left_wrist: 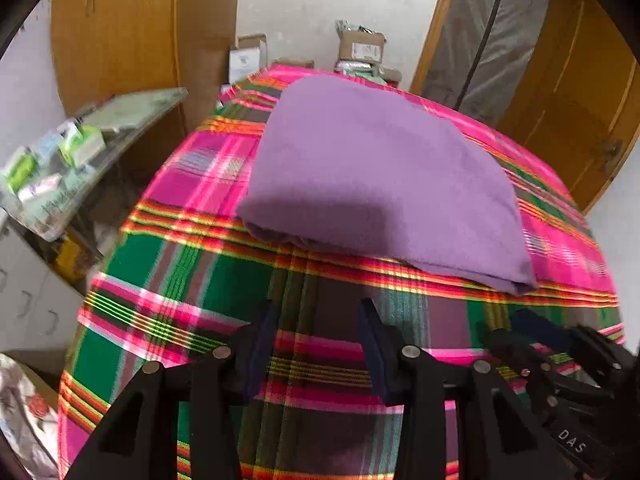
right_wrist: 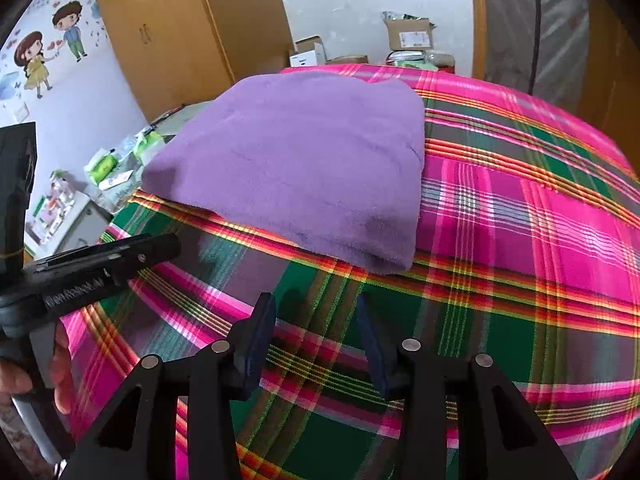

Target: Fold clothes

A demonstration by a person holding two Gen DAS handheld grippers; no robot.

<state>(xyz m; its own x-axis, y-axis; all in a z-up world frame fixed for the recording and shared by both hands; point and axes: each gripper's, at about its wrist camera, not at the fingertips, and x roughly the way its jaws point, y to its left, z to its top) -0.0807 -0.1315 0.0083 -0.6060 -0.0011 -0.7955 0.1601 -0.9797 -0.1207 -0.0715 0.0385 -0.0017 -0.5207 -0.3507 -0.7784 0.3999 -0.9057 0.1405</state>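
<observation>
A purple cloth lies folded into a thick rectangle on the plaid bedspread. In the right wrist view the same purple cloth sits just beyond the fingers. My left gripper hovers open over the bedspread, short of the cloth's near edge, nothing between its fingers. My right gripper is open too, empty, near the cloth's front corner. The right gripper shows at the lower right of the left wrist view. The left gripper shows at the left of the right wrist view, held by a hand.
A glass shelf with small boxes stands left of the bed. Wooden wardrobes and cardboard boxes line the far wall. A white drawer unit is at the left. The plaid bedspread extends to the right.
</observation>
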